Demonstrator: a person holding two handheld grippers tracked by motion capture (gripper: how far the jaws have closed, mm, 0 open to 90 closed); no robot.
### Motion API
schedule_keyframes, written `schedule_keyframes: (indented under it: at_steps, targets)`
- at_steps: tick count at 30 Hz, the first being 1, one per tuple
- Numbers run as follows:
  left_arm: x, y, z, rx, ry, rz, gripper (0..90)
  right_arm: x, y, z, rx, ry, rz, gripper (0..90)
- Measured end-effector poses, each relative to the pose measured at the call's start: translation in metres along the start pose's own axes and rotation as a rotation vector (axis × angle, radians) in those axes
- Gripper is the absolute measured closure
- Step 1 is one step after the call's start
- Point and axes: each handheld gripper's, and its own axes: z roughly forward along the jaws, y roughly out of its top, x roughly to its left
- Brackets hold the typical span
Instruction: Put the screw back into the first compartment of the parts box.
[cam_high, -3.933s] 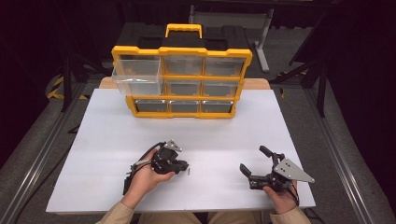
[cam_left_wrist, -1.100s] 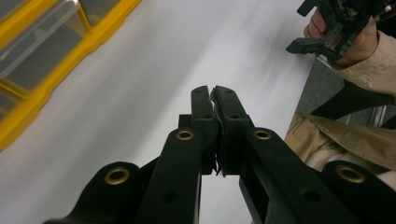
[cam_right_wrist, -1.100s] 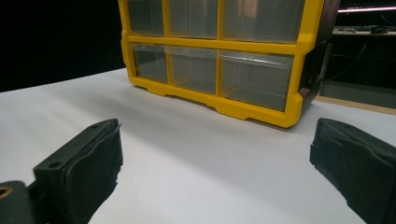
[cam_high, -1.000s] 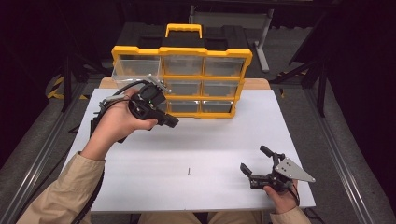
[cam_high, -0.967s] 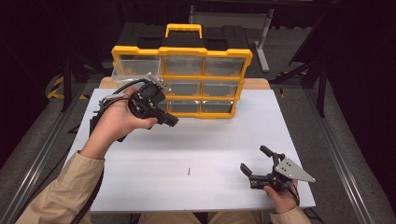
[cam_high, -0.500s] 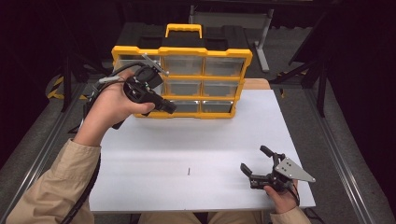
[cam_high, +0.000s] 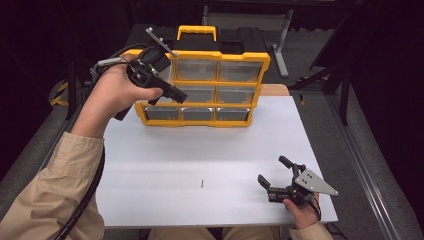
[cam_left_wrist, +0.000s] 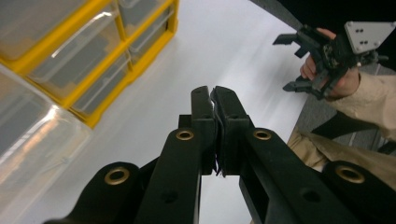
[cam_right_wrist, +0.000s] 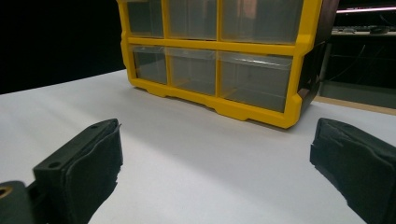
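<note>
A yellow organizer (cam_high: 235, 82) with clear drawers stands at the far side of the white table (cam_high: 210, 145). My left gripper (cam_high: 184, 96) is held up in the air in front of its upper left drawers, its jaws shut; in the left gripper view (cam_left_wrist: 214, 91) the pads touch and I cannot make out anything between them. A clear drawer (cam_left_wrist: 32, 135) sticks out of the organizer (cam_left_wrist: 93, 88) at that corner. My right gripper (cam_high: 274, 170) rests at the near right of the table, open and empty, facing the organizer (cam_right_wrist: 215, 46) across bare tabletop (cam_right_wrist: 187, 154).
A tiny dark screw-like item (cam_high: 202, 183) lies on the table near the front edge, left of the right gripper. The left arm's sleeve and cable cross the table's near left corner. Dark floor and stands surround the table.
The left hand has lifted and drifted toward the far left, from the organizer's lower drawers up to its top row. The right gripper has stayed put.
</note>
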Motion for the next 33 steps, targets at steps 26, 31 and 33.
schedule_keyframes:
  at_steps: [26, 31, 33]
  targets:
    - [0.068, 0.004, -0.027, -0.044, 0.225, -0.142, 87.9, -0.001, 0.001, 0.0, -0.01, -0.006, 0.004, 2.8]
    - [0.076, 0.001, -0.025, -0.051, 0.251, -0.142, 87.8, 0.0, 0.001, -0.001, -0.009, -0.001, 0.004, 2.8]
    - [0.078, 0.0, -0.024, -0.062, 0.261, -0.157, 87.7, -0.001, 0.001, -0.001, -0.009, -0.001, 0.005, 2.8]
